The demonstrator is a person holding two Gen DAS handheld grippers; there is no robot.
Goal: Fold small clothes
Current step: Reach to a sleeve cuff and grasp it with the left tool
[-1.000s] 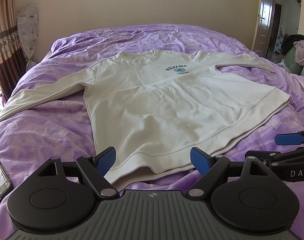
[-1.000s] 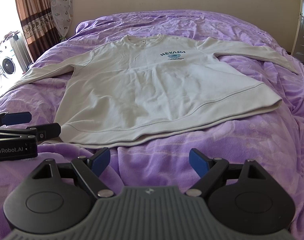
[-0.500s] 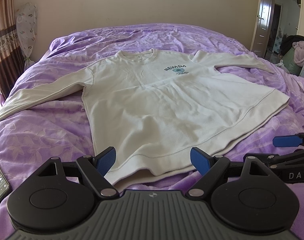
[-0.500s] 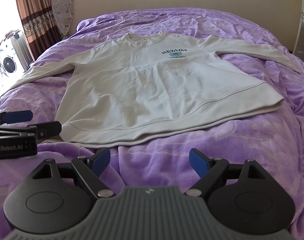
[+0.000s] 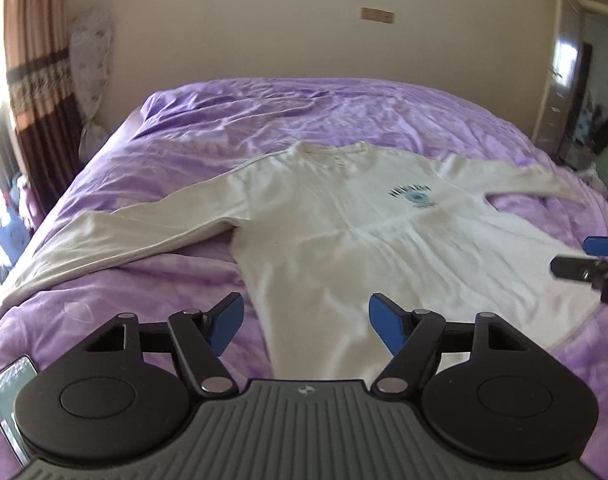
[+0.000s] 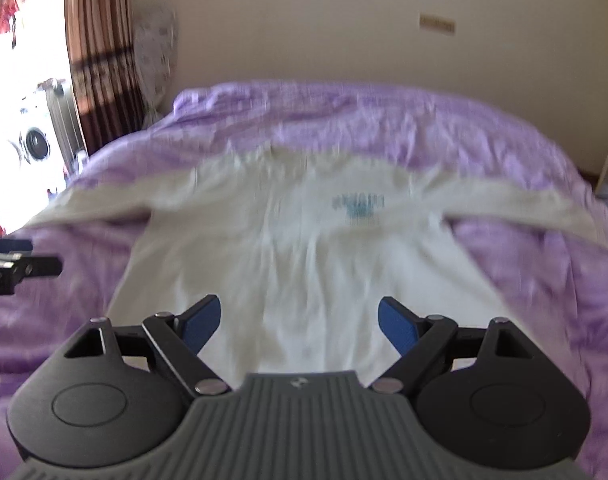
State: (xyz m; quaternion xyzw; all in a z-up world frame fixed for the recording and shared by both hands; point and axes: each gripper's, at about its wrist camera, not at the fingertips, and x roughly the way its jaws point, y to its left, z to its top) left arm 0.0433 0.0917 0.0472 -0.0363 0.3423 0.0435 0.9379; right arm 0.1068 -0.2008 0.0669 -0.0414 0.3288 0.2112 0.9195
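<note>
A cream long-sleeved sweatshirt [image 5: 344, 248] with a teal chest print lies flat, face up, on the purple bed, sleeves spread to both sides. It also shows, blurred, in the right wrist view [image 6: 304, 248]. My left gripper [image 5: 304, 320] is open and empty, over the shirt's left side edge near the hem. My right gripper [image 6: 299, 322] is open and empty, over the lower middle of the shirt. The right gripper's fingertips [image 5: 600, 246] show at the right edge of the left wrist view. The left gripper shows at the left edge of the right wrist view [image 6: 8, 264].
The purple bedspread [image 5: 152, 280] covers the whole bed. A phone [image 5: 6, 404] lies on it at the near left. A curtain [image 5: 32, 80] and window are to the left, a doorway [image 5: 584, 92] to the right.
Both grippers have moved forward over the shirt, so the hem is now under or behind them. The right wrist view is motion-blurred. Both stay open.
</note>
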